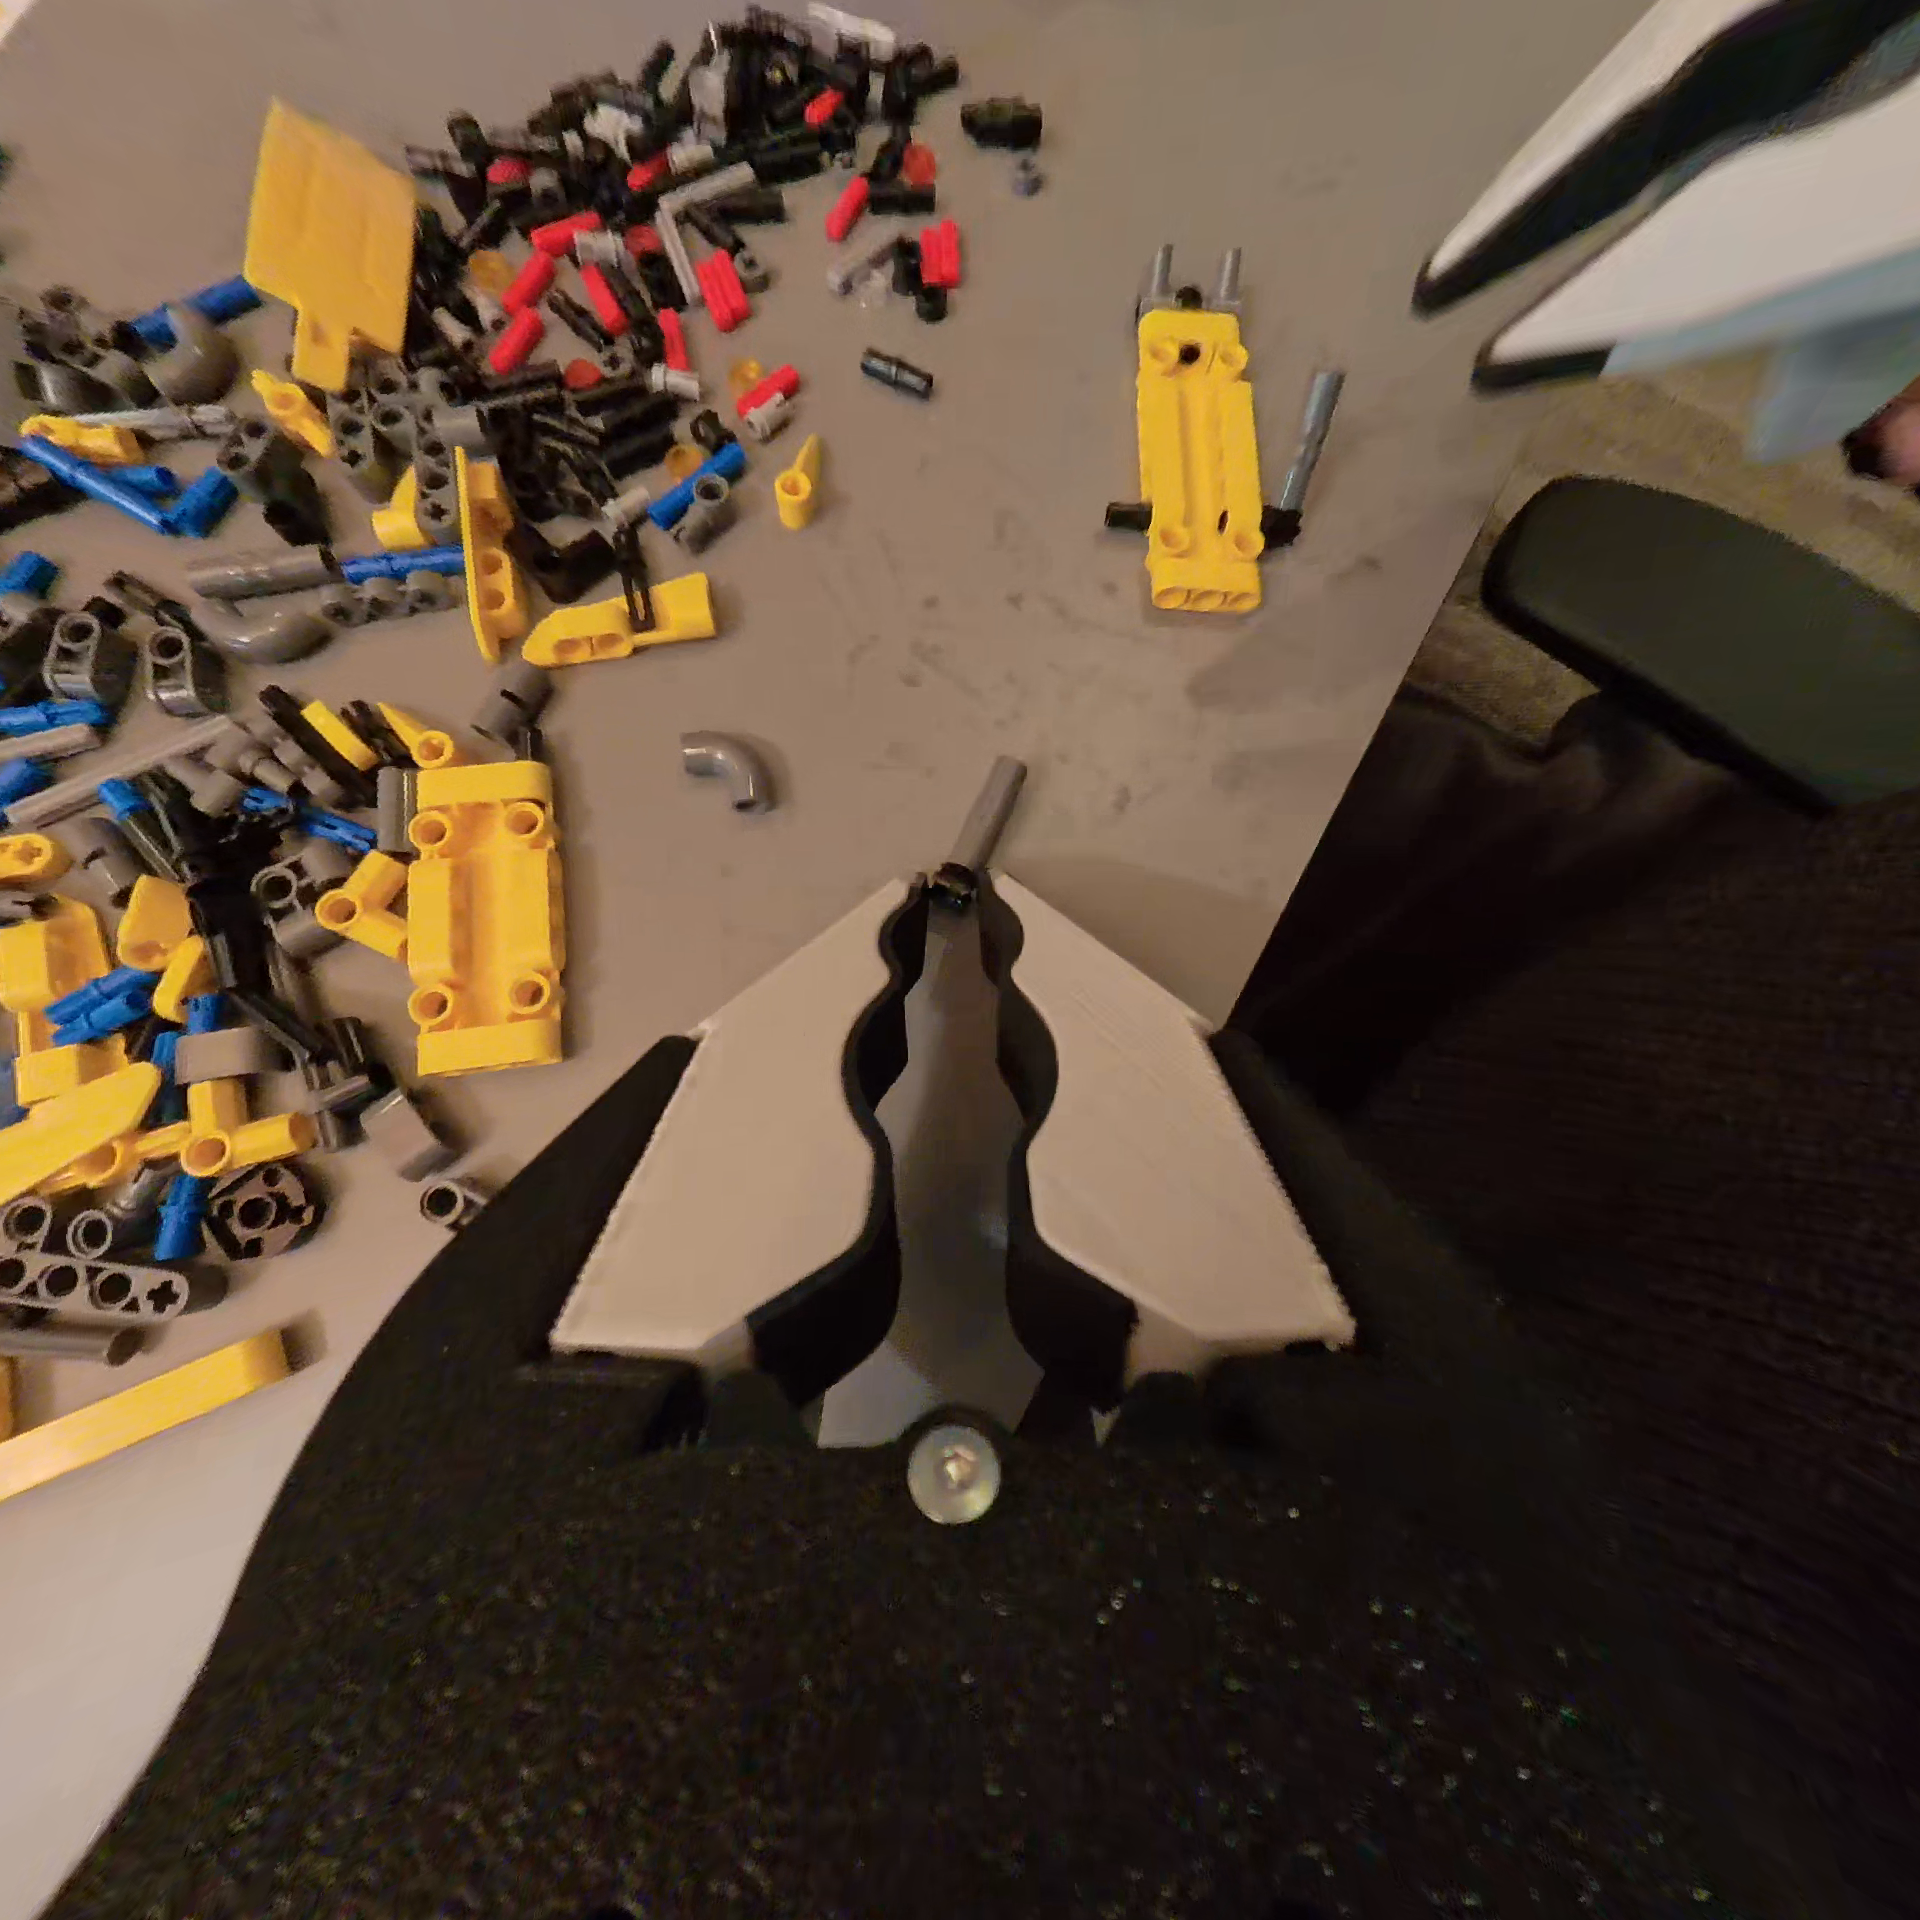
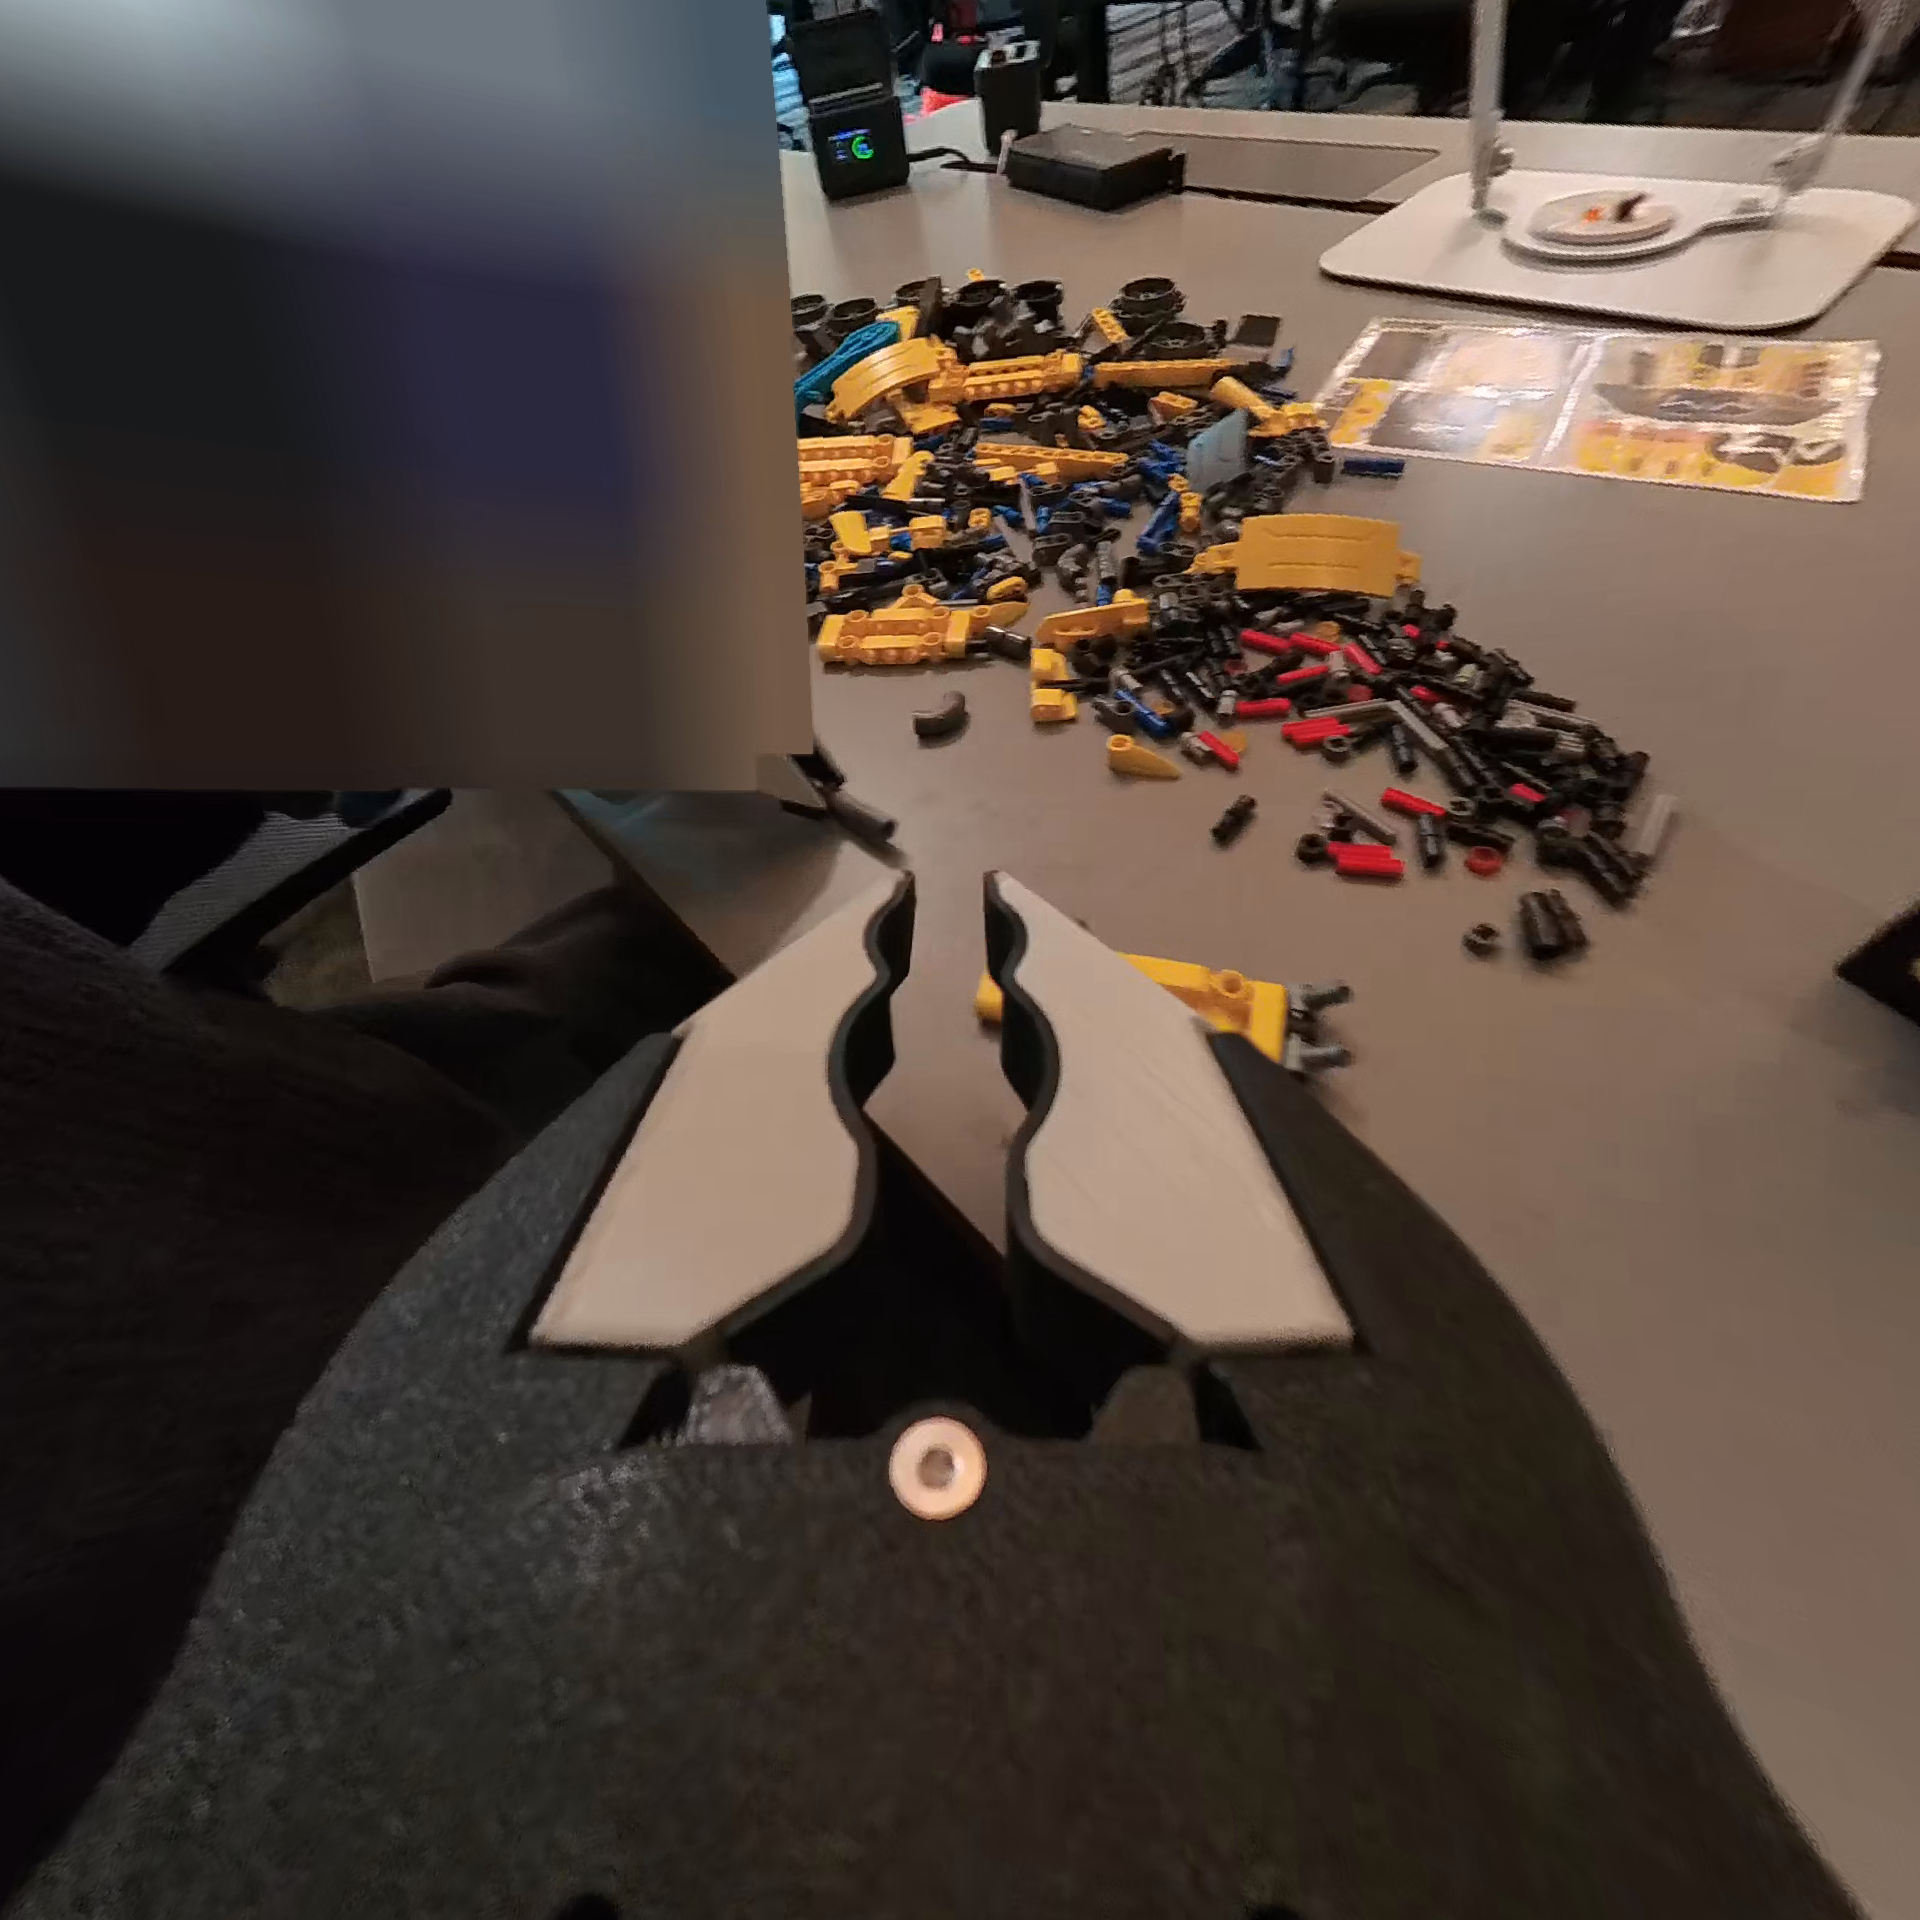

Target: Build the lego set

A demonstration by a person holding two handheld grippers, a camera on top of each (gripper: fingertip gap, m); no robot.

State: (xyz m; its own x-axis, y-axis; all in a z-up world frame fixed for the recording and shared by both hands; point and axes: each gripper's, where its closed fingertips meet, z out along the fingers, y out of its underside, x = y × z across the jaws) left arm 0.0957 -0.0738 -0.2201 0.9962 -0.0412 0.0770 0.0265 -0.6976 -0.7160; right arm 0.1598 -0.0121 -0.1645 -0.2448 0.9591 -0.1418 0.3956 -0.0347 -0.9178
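Note:
My left gripper (image 1: pixel 954 891) is shut on a small black connector with a grey axle (image 1: pixel 992 810) sticking forward from the fingertips, held above the grey table (image 1: pixel 987 582) near its edge. A yellow block assembly with grey pins (image 1: pixel 1197 447) lies on the table ahead to the right. A grey elbow piece (image 1: pixel 730 767) lies just ahead to the left. My right gripper (image 2: pixel 948 888) is open and empty, low over the table. The same yellow assembly (image 2: pixel 1226 992) lies right beside its right finger, partly hidden by it.
A big heap of yellow, black, blue, red and grey building pieces (image 1: pixel 416 520) covers the left of the table; it also shows in the right wrist view (image 2: pixel 1195 582). An instruction sheet (image 2: pixel 1600 410), a white stand base (image 2: pixel 1621 249), black boxes (image 2: pixel 1091 161) and a chair armrest (image 1: pixel 1704 634) stand around. My hands' fingertips stand some 11 cm from each other. My left gripper is the nearer one to the grey elbow piece (image 1: pixel 730 767): about 4 cm, against 12 cm. The right camera catches it too, in the right wrist view (image 2: pixel 937 712).

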